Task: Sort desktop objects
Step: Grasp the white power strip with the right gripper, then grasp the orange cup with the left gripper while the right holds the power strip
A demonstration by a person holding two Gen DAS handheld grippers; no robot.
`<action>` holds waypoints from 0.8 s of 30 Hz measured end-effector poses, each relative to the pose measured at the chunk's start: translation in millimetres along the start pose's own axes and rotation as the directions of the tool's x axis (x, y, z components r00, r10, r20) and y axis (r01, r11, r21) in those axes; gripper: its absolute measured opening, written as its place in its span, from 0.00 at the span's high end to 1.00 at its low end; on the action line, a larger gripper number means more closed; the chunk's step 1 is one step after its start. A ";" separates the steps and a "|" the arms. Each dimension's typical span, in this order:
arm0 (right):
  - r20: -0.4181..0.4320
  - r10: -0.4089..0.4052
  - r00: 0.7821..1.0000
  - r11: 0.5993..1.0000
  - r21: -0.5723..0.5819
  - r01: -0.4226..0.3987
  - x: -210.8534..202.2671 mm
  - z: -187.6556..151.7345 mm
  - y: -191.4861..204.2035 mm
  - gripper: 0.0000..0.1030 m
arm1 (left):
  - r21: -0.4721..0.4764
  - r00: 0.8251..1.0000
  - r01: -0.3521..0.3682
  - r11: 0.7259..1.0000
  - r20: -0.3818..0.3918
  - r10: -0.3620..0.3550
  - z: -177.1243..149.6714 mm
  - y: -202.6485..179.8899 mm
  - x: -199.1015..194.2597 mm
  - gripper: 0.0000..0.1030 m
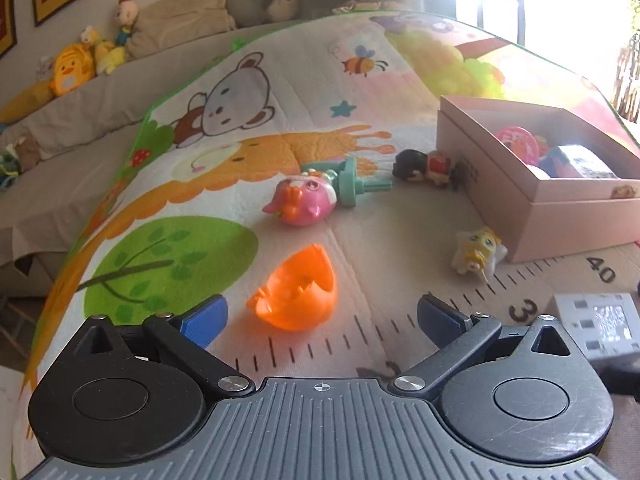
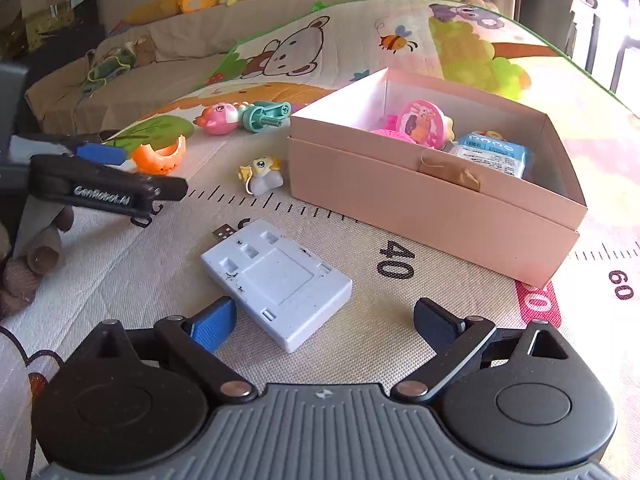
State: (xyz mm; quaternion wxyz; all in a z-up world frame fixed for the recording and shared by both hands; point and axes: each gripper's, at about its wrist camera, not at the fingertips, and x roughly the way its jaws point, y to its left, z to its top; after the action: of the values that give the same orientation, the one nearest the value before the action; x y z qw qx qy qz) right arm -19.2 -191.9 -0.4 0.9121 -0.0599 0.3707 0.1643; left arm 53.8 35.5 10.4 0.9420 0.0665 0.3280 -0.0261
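- Right gripper (image 2: 324, 322) had its jaws spread wide with nothing in them; the white plastic block (image 2: 276, 280) lay on the mat (image 2: 460, 312) just ahead, its near corner between the fingertips but touching neither
- Block's long axis ran diagonally, from far-left (plug end) to near-right, so it sat skewed to the jaw line
- Right gripper was clearly the nearer one to the block; it pointed forward and down at the mat
- Left gripper (image 1: 322, 316) was also wide open and empty, with the orange shell (image 1: 294, 300) just ahead between its fingertips, slightly left of centre, not touched
- Box (image 2: 432, 200) sat ahead and right of the right gripper, already holding some toys
- My read: the block was the right hand's next pick; a wrist roll looked needed to square the jaws across its short side
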 end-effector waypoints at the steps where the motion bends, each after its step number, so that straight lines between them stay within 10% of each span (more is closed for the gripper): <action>1: 0.006 -0.003 1.000 1.000 0.008 0.003 0.9 -2.1 0.7 0.01 | -0.010 1.000 -0.004 1.000 -0.007 0.004 3.6 1.4 5.4 0.00; 3: 0.012 -0.004 1.000 1.000 0.009 0.004 0.8 -3.4 2.1 0.00 | -0.029 1.000 0.000 1.000 -0.018 -0.001 7.5 3.8 12.0 0.02; 10: 0.013 -0.006 1.000 1.000 0.010 0.006 1.9 -3.5 3.8 0.00 | -0.035 0.999 0.049 0.998 -0.008 -0.049 3.7 4.8 6.3 0.60; 24: 0.010 -0.019 1.000 1.000 0.015 0.019 1.4 -3.2 6.3 0.00 | 0.006 0.979 0.203 0.979 0.004 -0.203 -53.8 6.9 -72.1 0.55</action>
State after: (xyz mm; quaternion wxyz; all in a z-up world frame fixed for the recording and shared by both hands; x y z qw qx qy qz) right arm -22.5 -186.3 -3.6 0.9160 -0.0557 0.3667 0.1530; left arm -35.1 50.4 14.3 0.9349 0.0356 0.3310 -0.1231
